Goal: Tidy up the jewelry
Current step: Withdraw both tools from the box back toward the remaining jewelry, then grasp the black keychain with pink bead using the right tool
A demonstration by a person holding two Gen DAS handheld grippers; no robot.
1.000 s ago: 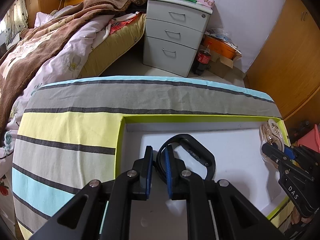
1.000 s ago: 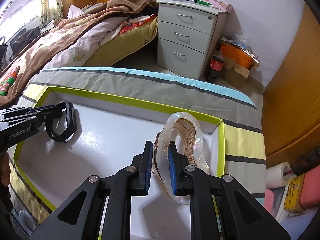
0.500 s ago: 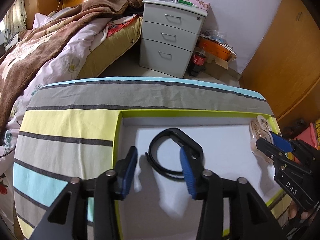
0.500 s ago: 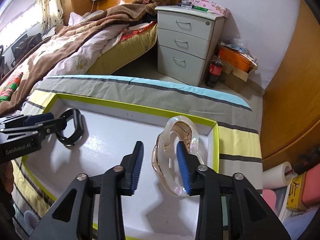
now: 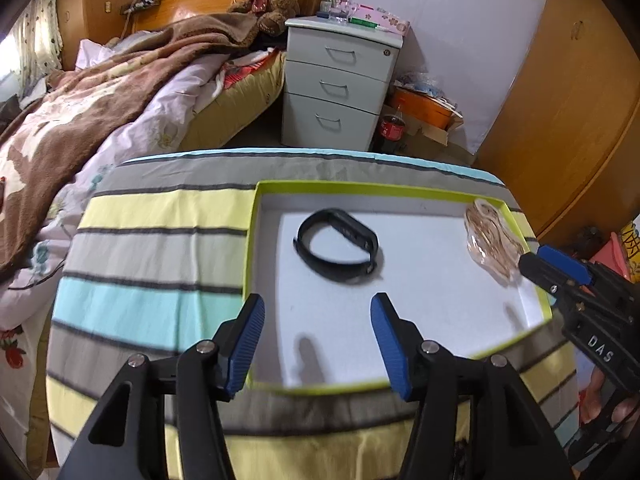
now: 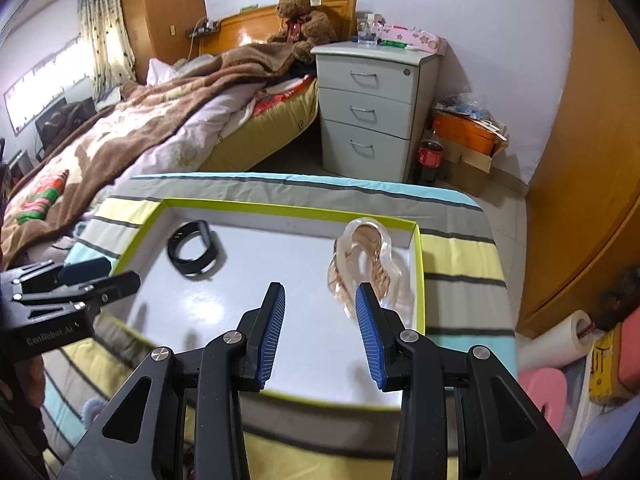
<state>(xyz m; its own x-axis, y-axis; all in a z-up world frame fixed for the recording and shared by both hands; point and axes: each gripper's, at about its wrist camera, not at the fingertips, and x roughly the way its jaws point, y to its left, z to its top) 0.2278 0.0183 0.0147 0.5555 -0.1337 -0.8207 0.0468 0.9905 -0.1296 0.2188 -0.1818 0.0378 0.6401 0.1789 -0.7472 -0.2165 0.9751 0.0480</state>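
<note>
A black wristband [image 5: 338, 246] lies in the left part of a white tray with a lime-green rim [image 5: 253, 240]. A clear pink bangle [image 5: 490, 242] lies in the tray's right far corner. My left gripper [image 5: 317, 322] is open and empty, above the tray's near edge, short of the wristband. My right gripper [image 6: 320, 308] is open and empty, just short of the bangle [image 6: 366, 258]. The wristband [image 6: 193, 249] and tray rim [image 6: 418, 276] also show in the right wrist view. Each gripper shows at the side of the other's view.
The tray sits on a table with a striped cloth [image 5: 160, 248]. Behind are a bed with a brown blanket [image 5: 100, 100], a grey drawer unit [image 5: 340, 80], a cola bottle [image 5: 393, 130], an orange box [image 5: 424, 106] and wooden wardrobe doors [image 5: 560, 120].
Both grippers opened, let go of the wristband and the bangle, and drew back toward the tray's near edge. Both pieces now lie in the tray.
</note>
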